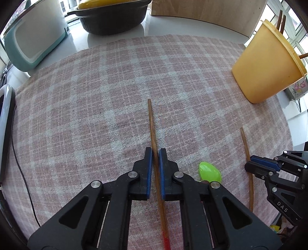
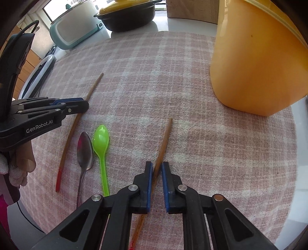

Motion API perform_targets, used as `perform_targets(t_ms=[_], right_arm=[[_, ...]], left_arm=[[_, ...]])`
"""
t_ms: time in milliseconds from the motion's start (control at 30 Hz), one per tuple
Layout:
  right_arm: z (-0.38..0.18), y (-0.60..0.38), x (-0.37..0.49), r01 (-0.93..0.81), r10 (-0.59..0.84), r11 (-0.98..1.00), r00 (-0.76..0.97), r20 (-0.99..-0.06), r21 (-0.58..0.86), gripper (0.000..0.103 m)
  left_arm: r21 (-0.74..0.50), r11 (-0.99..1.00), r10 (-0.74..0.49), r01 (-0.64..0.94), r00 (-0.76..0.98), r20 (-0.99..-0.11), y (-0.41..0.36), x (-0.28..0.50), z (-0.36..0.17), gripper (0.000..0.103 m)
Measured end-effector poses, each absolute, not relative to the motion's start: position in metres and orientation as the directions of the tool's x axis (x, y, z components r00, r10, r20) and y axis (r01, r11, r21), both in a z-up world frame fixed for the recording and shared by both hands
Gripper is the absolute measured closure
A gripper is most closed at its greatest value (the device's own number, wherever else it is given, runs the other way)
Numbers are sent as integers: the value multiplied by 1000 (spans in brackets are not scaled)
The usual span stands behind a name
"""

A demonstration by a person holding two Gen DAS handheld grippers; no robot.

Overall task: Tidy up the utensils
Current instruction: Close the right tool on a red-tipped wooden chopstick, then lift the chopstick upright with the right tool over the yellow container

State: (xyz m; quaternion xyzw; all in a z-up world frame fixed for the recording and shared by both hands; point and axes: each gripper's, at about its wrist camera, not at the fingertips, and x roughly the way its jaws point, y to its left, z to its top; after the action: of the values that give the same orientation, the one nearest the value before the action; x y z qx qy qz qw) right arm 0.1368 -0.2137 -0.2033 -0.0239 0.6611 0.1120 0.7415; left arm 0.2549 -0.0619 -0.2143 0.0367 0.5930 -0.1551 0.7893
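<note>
Two brown chopsticks with red ends lie on the pink plaid cloth (image 1: 96, 96). My left gripper (image 1: 155, 152) points down and is shut on one chopstick (image 1: 152, 123), its blue pads either side of the stick; the side-on right wrist view shows this left gripper (image 2: 84, 103) on that left chopstick (image 2: 67, 144). My right gripper (image 2: 156, 165) is shut on the other chopstick (image 2: 165, 138), and the left wrist view has the right gripper (image 1: 249, 164) on its chopstick (image 1: 244, 142). Between the sticks lie a green plastic spoon (image 2: 101, 140) and a metal spoon (image 2: 85, 152). A yellow holder cup (image 2: 256, 57) stands at the right.
The yellow cup (image 1: 267, 63) holds some brown sticks. Beyond the cloth stand a teal and white cooker (image 1: 32, 38), a black pot with a yellow lid (image 1: 111, 17) and a wooden board (image 1: 207, 9). A white ring (image 1: 5, 107) and a black cable (image 1: 21, 163) lie at the left edge.
</note>
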Motion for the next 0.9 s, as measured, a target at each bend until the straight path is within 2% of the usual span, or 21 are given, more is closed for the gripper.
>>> perform_targets(t_ms=[433, 667, 900], right_arm=[[-197, -234, 129, -151, 253, 961, 131, -958, 233, 99], [-174, -253, 118, -127, 332, 941, 193, -923, 312, 100], [-143, -269, 107, -136, 358, 933, 283, -890, 333, 100]], left_arm=[[-184, 959, -245, 214, 307, -919, -30, 224, -207, 99], [-245, 954, -295, 174, 380, -877, -21, 190, -181, 99], [-292, 941, -338, 171, 443, -831, -33, 158, -141, 99]])
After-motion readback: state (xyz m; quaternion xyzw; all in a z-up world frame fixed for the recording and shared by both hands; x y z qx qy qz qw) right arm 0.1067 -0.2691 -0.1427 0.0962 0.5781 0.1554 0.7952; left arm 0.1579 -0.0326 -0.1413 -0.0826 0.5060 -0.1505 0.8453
